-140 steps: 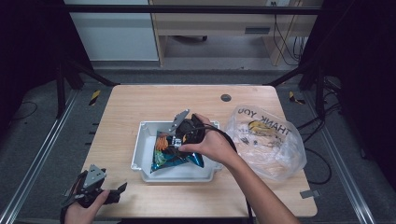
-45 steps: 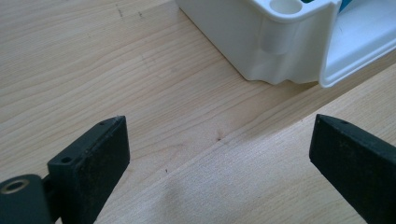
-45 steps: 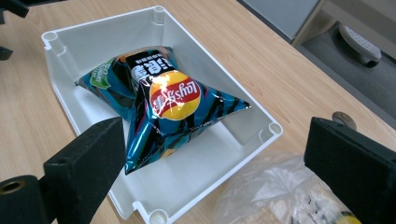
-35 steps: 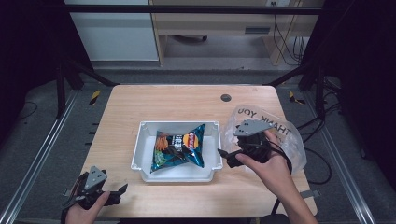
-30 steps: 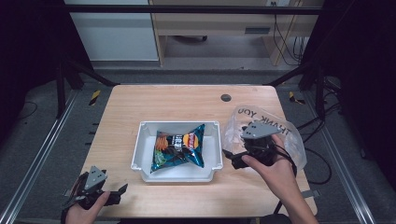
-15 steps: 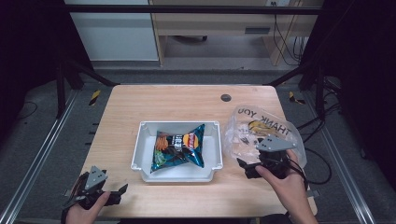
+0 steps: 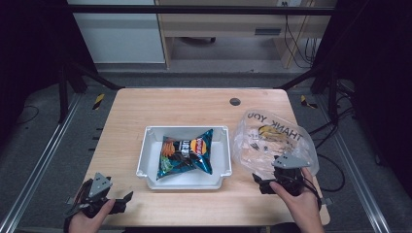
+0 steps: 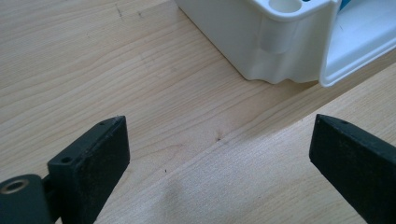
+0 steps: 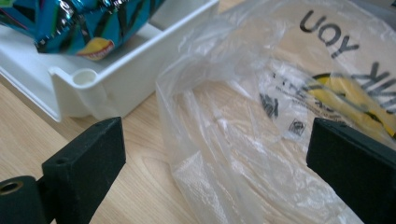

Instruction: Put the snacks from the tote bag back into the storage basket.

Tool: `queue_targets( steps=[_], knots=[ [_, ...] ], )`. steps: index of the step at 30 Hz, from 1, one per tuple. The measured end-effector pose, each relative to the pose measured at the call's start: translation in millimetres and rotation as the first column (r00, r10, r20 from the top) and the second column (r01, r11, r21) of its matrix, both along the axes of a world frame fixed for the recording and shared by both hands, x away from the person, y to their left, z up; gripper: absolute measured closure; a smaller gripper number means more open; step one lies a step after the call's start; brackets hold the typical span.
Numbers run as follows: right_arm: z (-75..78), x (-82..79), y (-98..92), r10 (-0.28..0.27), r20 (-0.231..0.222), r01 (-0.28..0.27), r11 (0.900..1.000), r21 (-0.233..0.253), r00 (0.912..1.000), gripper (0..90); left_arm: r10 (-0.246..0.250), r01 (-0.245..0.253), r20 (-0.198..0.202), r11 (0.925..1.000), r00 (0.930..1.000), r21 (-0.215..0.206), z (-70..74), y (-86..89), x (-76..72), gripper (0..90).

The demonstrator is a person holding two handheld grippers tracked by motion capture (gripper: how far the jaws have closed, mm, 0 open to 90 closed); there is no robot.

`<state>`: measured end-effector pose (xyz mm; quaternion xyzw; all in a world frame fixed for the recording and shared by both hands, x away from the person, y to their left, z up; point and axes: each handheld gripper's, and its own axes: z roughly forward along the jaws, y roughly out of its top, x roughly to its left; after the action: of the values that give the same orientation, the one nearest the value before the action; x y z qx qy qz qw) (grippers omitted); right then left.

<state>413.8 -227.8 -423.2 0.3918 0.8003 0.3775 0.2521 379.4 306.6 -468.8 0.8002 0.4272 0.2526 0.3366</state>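
Observation:
A blue chip bag [image 7: 187, 153] lies in a white tray [image 7: 145, 160] at the middle of the wooden table. Right of the tray sits a crumpled clear plastic bag [image 7: 272, 141] printed "THANK YOU". My right gripper [image 7: 260, 183] is at the near right, beside that bag's near edge, open and holding nothing. In the right gripper view its jaws [image 9: 215, 158] frame the plastic bag [image 9: 243, 140], with the tray corner [image 9: 116, 74] and chip bag [image 9: 79, 23] at upper left. My left gripper [image 7: 124, 201] rests open at the near left corner. In its own view [image 8: 219, 154] it faces bare wood below the tray corner [image 8: 280, 42].
A small dark round hole [image 7: 235, 102] marks the table's far side. Bare wood lies left of and beyond the tray. Metal rails run along the floor on both sides, and cables hang off the right edge.
My right gripper left the chip bag in the tray and moved right and nearer, down to the near edge of the plastic bag. The left gripper stayed put.

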Motion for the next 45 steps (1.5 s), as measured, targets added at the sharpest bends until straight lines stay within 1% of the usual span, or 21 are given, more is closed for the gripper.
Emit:
queue_targets(
  steps=[2, 6, 15, 18, 21, 23, 25, 28, 32, 40, 45],
  knots=[
    [-5.8, -0.1, -0.5, -0.006, -0.005, 0.006, 1.0, -0.016, 1.0, 5.4, 0.0, 0.0, 0.001, 1.0, 1.0, 0.0, -0.1, -0.2, -0.1, 4.6],
    [-13.7, -0.2, -1.0, -0.014, -0.019, 0.014, 1.0, -0.021, 0.9997, 5.5, -0.001, 0.001, 0.0, 1.0, 1.0, 0.0, -0.2, -0.3, 0.0, 4.6],
    [-29.1, -1.0, 1.8, 0.0, -0.048, -0.003, 0.998, -0.058, 0.9988, 5.7, -0.005, 0.005, -0.001, 1.0, 1.0, 0.003, -0.2, -0.5, 0.1, 4.6],
    [-33.4, -1.3, 5.4, 0.017, -0.061, -0.021, 0.998, -0.066, 0.998, 5.8, -0.005, 0.005, -0.002, 1.0, 1.0, 0.001, -0.3, -0.7, 0.0, 4.6],
    [-36.6, -1.9, 10.5, 0.041, -0.07, -0.048, 0.994, -0.094, 0.9967, 5.8, -0.005, 0.005, -0.002, 1.0, 1.0, 0.002, -0.3, -0.8, 0.0, 4.6],
    [-38.4, -1.8, 14.1, 0.058, -0.077, -0.065, 0.993, -0.101, 0.9954, 5.8, -0.005, 0.005, -0.003, 1.0, 1.0, 0.003, -0.3, -0.8, 0.0, 4.6],
    [-40.0, -1.5, 17.5, 0.072, -0.087, -0.08, 0.992, -0.094, 0.9936, 5.8, -0.005, 0.005, -0.003, 1.0, 1.0, 0.003, -0.4, -0.9, 0.0, 4.6],
    [-42.1, -0.3, 22.7, 0.092, -0.092, -0.101, 0.989, -0.104, 0.9915, 5.8, -0.004, 0.004, -0.002, 1.0, 1.0, 0.003, -0.5, -0.8, 0.0, 4.6],
    [-44.8, 1.6, 29.5, 0.107, -0.098, -0.117, 0.988, -0.102, 0.9894, 5.8, -0.004, 0.004, -0.002, 1.0, 1.0, 0.004, -0.6, -0.9, 0.1, 4.6],
    [-48.2, 9.1, 38.6, 0.134, -0.11, -0.147, 0.982, -0.117, 0.9848, 6.1, -0.006, 0.006, -0.003, 0.9999, 1.0, 0.009, -0.7, -0.9, 0.1, 4.6],
    [-51.6, 14.0, 43.1, 0.137, -0.108, -0.15, 0.982, -0.119, 0.9846, 6.9, -0.005, 0.005, -0.004, 1.0, 1.0, 0.008, -1.0, -1.4, 0.4, 4.5]
  ],
)
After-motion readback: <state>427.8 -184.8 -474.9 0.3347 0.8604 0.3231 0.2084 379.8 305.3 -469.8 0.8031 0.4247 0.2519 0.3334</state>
